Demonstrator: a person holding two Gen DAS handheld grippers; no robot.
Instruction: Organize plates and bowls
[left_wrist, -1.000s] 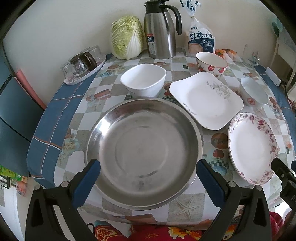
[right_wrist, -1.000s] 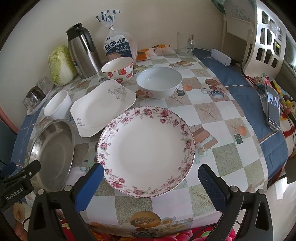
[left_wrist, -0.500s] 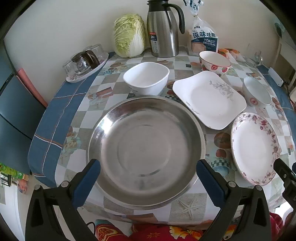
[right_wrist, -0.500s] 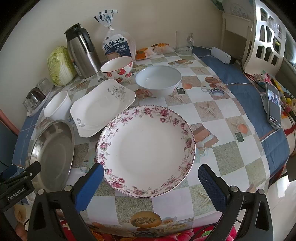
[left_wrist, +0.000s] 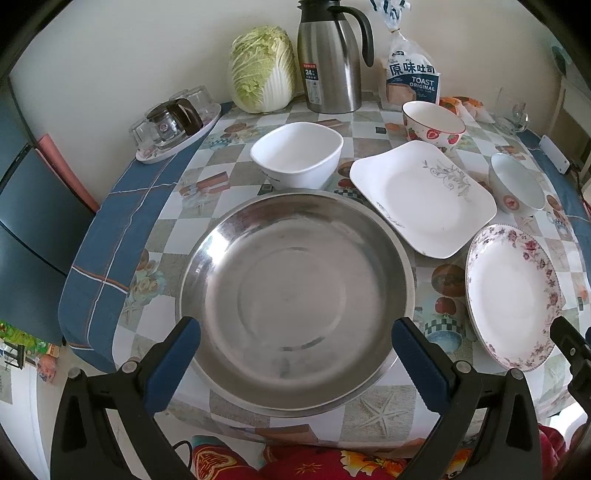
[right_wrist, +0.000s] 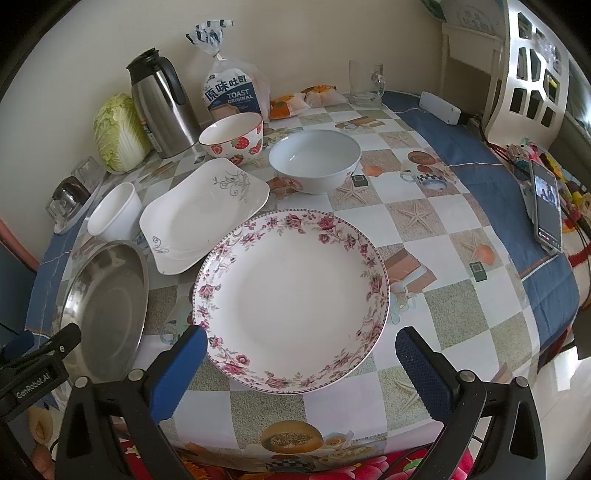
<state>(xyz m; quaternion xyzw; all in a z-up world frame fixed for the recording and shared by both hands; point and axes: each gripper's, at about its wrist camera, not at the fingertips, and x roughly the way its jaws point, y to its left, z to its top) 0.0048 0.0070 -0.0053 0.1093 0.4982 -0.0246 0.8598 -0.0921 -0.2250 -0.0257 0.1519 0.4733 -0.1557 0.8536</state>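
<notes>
nothing is stacked yet. our left gripper (left_wrist: 295, 354) and right gripper (right_wrist: 301, 363) hang wide apart, empty, near the steel pan (left_wrist: 295, 295) and flowered plate (right_wrist: 291, 295); bowls sit far back.

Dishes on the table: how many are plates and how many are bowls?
Plates: 3, the steel plate, the square plate and the flowery plate.
Bowls: 3, the square bowl, the strawberry bowl and the round white bowl.
Total: 6 dishes.
</notes>
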